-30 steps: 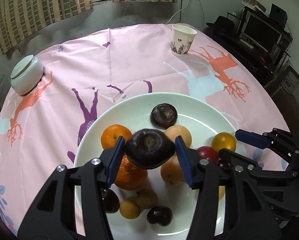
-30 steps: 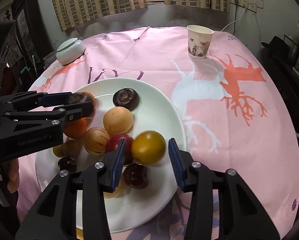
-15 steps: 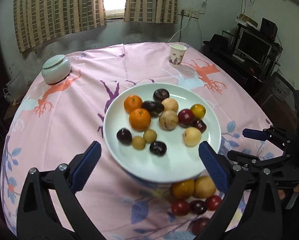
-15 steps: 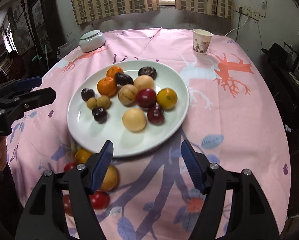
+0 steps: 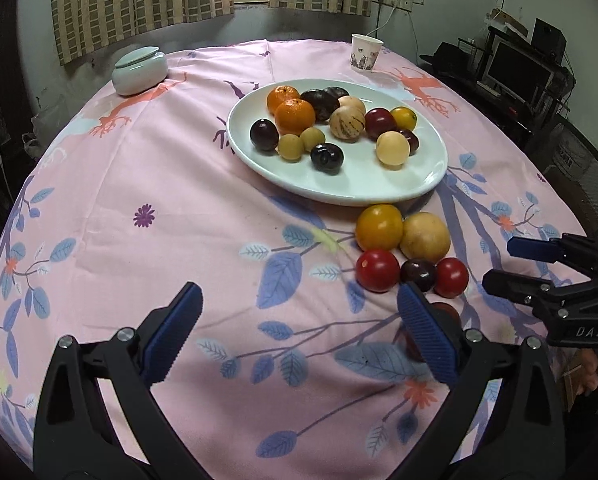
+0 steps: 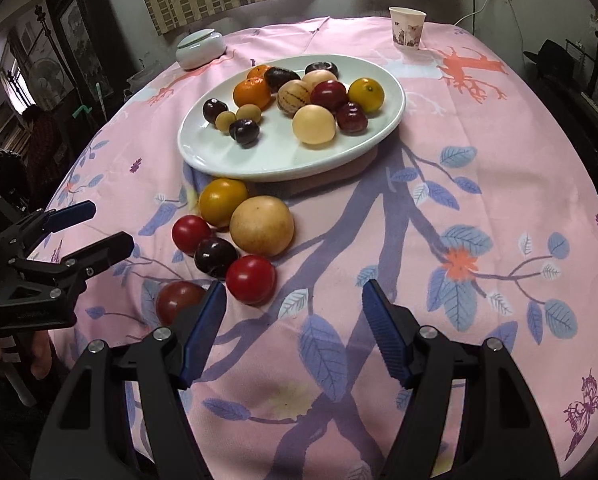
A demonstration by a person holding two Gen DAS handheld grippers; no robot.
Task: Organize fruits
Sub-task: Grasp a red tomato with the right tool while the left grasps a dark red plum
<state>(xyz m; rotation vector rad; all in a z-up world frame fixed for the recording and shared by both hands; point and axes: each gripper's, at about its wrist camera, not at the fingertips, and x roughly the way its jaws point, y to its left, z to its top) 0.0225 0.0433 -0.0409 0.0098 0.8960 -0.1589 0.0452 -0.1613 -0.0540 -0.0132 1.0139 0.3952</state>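
Hanging above the near part of the pink tablecloth [image 5: 147, 168], the left gripper [image 5: 299, 334] has its jaws spread wide with nothing between them, and the right gripper [image 6: 295, 320] is released too, holding only air over the cloth. The white plate [image 5: 363, 188] sits farther back, carrying 2 oranges, several dark plums, 2 small tan fruits, a striped tan one, a red one, a yellow one and a pale round one.

Loose fruit lies on the cloth just at the plate's near rim: a yellow-orange fruit [image 6: 223, 201] touching a large tan fruit [image 6: 261, 225], with a red fruit [image 6: 191, 234], a dark plum [image 6: 215, 257] and a second red fruit [image 6: 251, 279] close in front.

The right wrist view shows a further dark red fruit [image 6: 179, 300] nearest the camera, in full beside its own left finger; in the left wrist view that fruit is mostly hidden behind the left gripper's right finger. The right wrist view also takes in the left gripper at its left edge, with part of a hand [image 6: 3, 356] beneath it. The left wrist view alone shows a monitor [image 5: 515, 70] on a desk at the far right. Both views show a lidded pale jar [image 5: 139, 70] at the far left and a paper cup [image 5: 366, 53] at the far right of the table.
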